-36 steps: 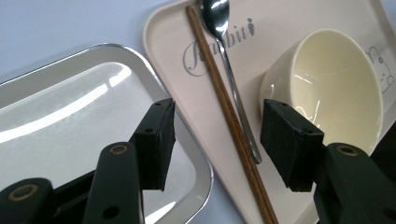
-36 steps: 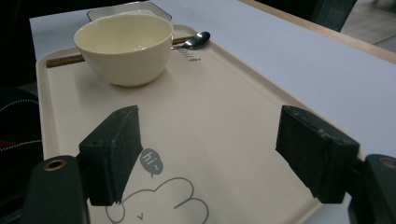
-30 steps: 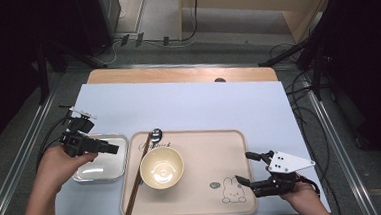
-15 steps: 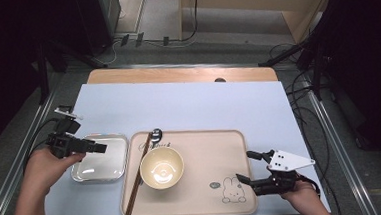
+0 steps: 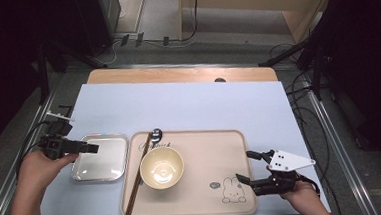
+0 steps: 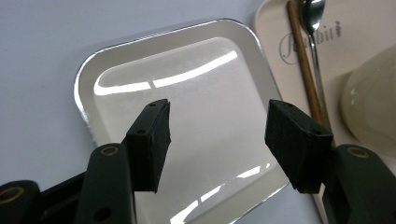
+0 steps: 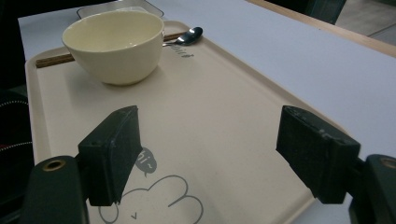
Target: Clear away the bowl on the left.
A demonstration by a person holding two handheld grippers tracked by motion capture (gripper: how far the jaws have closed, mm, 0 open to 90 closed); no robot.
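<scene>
A shiny square metal plate (image 5: pixel 100 158) (image 6: pixel 196 93) lies on the pale blue table, left of a beige tray (image 5: pixel 206 151) (image 7: pixel 224 93). On the tray stand a cream bowl (image 5: pixel 161 167) (image 7: pixel 114 44), brown chopsticks (image 5: pixel 138 173) (image 6: pixel 303 65) and a spoon (image 5: pixel 156 135) (image 7: pixel 187 35). My left gripper (image 5: pixel 91 149) (image 6: pixel 217 140) hovers open over the plate's left side, nothing between its pads. Over the tray's right front corner, near a printed rabbit (image 5: pixel 231 189), my right gripper (image 5: pixel 248 167) (image 7: pixel 210 154) is open and empty.
The table's wooden far edge (image 5: pixel 176 74) runs across the back. Metal rails (image 5: pixel 330 129) flank the table, with cables on the floor at the right. Bare blue tabletop (image 5: pixel 203 104) stretches behind the tray.
My left gripper has drawn back to the left, from over the plate's middle toward its left edge. The right gripper has stayed put.
</scene>
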